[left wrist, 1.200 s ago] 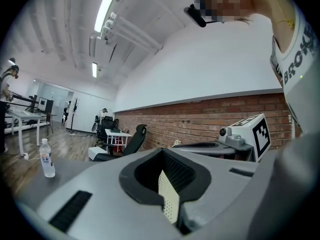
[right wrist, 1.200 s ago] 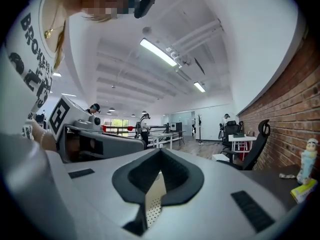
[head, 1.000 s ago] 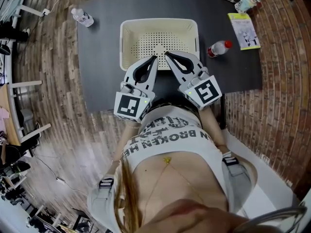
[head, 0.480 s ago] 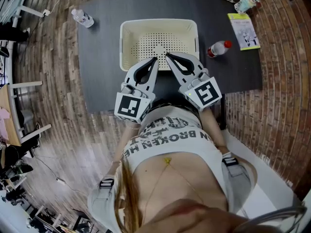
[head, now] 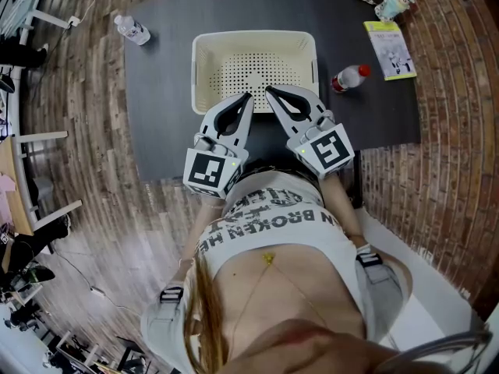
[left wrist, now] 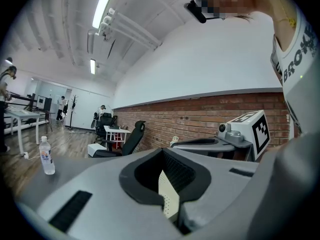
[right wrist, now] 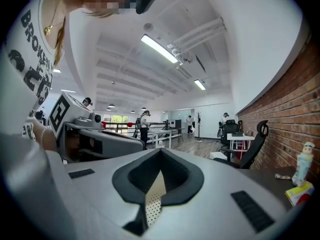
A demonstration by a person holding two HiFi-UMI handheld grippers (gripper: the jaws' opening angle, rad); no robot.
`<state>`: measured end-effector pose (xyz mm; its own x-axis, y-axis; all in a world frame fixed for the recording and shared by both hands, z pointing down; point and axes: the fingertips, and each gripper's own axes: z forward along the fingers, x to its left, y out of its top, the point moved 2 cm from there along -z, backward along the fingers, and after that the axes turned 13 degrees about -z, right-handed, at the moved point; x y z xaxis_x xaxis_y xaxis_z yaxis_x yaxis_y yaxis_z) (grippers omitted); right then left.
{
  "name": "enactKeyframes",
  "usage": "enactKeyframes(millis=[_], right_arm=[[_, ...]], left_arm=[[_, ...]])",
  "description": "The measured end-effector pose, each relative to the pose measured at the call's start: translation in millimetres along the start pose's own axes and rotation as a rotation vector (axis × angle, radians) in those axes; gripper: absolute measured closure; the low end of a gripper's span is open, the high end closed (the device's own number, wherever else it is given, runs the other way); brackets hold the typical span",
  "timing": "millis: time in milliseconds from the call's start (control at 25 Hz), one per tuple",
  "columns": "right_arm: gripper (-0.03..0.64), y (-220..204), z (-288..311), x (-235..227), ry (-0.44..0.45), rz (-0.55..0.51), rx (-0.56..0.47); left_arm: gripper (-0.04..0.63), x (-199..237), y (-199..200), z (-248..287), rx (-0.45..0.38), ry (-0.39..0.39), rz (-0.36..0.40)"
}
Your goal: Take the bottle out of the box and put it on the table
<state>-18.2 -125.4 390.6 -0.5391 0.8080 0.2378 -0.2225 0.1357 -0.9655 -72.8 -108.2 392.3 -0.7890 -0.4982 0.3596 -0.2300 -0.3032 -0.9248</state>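
Observation:
The cream perforated box (head: 204, 49) stands on the dark table (head: 160, 92), and I see nothing inside it. A bottle with a red cap (head: 351, 77) lies on the table just right of the box. A clear water bottle (head: 131, 28) lies at the table's far left corner; it also shows in the left gripper view (left wrist: 46, 155). My left gripper (head: 248, 96) and right gripper (head: 269, 90) hover side by side over the box's near rim. Both are shut with nothing between the jaws. The box wall (left wrist: 168, 196) shows through the left gripper's jaw gap.
A yellow-green booklet (head: 390, 49) and a small figurine (head: 395, 4) lie at the table's far right, near a brick wall (head: 460, 92). Wooden floor surrounds the table. Chairs and desks stand to the left, and people stand far off in the room.

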Motion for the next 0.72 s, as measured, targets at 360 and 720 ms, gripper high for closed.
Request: enactKeyframes(millis=[360,720], right_arm=[[0.609,-1.1,-0.5,0.7,0.006,0.0,0.008],[0.609,-2.5,0.0,0.6,0.01,-0.003,0.011]], left_arm=[[0.591,1.1,-1.5,0.2,0.001,0.001,-0.011],[0.591,2.0,-5.3,1.0,0.01,0.004,-0.004]])
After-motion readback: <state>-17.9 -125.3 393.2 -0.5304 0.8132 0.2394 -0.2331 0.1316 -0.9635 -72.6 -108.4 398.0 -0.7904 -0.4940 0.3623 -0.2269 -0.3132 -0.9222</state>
